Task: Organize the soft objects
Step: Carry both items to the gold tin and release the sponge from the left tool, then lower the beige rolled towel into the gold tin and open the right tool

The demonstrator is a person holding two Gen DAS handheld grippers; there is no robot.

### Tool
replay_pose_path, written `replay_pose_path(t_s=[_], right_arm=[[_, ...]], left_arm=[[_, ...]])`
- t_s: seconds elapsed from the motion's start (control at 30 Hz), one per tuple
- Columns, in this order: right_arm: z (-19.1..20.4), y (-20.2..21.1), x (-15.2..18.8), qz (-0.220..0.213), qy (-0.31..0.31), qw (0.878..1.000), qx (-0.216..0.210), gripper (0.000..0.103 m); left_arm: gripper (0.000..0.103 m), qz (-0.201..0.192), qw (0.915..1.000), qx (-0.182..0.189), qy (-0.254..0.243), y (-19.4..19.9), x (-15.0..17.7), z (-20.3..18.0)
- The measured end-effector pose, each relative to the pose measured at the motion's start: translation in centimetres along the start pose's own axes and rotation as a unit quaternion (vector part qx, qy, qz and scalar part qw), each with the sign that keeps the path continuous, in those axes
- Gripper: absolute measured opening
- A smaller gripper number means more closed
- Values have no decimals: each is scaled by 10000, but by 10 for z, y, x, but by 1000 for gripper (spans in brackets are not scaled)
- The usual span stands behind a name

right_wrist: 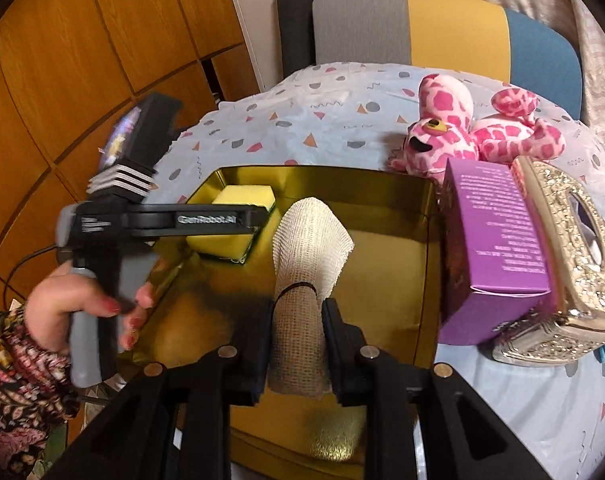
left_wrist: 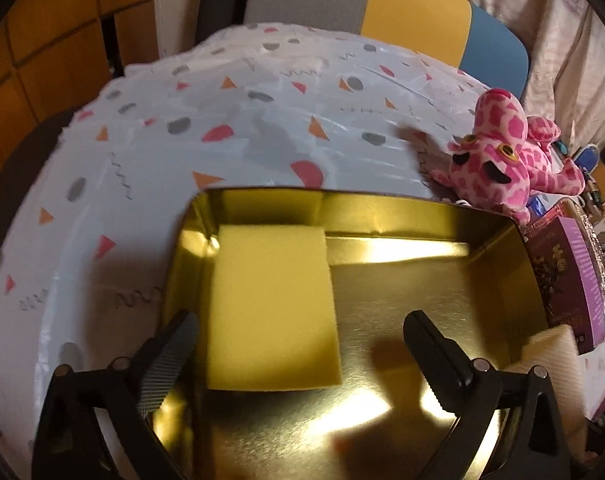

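A gold metal tin (left_wrist: pixel 382 216) (right_wrist: pixel 382 178) sits on the patterned table. A yellow sponge (left_wrist: pixel 270 304) (right_wrist: pixel 244 196) lies flat in its far left corner. My left gripper (left_wrist: pixel 302 336) is open and empty, hovering just above the sponge. It shows from the side in the right wrist view (right_wrist: pixel 258 216). My right gripper (right_wrist: pixel 296 328) is shut on a white mesh cloth (right_wrist: pixel 306 248) and holds it above the tin's middle. A corner of the cloth shows in the left wrist view (left_wrist: pixel 550 352). A pink spotted plush toy (left_wrist: pixel 502 160) (right_wrist: pixel 462 132) lies on the table beyond the tin's right far corner.
A purple box (right_wrist: pixel 494 232) (left_wrist: pixel 570 276) and a glittery gold tissue holder (right_wrist: pixel 574 264) stand against the tin's right side. A grey, yellow and blue chair back (right_wrist: pixel 442 24) stands behind the table. Wooden panels (right_wrist: pixel 82 60) are at left.
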State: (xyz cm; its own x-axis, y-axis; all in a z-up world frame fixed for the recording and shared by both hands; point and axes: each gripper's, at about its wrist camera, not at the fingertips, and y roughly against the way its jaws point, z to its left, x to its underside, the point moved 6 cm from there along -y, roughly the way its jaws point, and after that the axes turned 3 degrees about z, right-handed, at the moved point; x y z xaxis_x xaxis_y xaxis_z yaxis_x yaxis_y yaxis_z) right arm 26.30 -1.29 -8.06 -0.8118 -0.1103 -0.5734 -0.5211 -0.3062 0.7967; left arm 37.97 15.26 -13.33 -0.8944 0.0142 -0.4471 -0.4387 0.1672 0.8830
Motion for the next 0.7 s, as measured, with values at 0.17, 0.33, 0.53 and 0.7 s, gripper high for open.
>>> replay_pose_path(t_s=[0.17, 0.33, 0.53, 0.7], right_arm=[[-6, -18, -3, 186, -141, 9997, 16, 24], [-8, -39, -10, 370, -266, 9990, -8, 24], [-4, -67, -31, 560, -411, 9976, -77, 25], [0, -88, -50, 559, -384, 9977, 54, 25]], left_arm=[[103, -453, 9983, -83, 347, 34, 1, 16], [103, -1164, 9897, -568, 605, 76, 24, 38], [103, -1346, 9853, -572, 882, 91, 63, 46], [103, -1292, 9853, -577, 959, 89, 84, 44]])
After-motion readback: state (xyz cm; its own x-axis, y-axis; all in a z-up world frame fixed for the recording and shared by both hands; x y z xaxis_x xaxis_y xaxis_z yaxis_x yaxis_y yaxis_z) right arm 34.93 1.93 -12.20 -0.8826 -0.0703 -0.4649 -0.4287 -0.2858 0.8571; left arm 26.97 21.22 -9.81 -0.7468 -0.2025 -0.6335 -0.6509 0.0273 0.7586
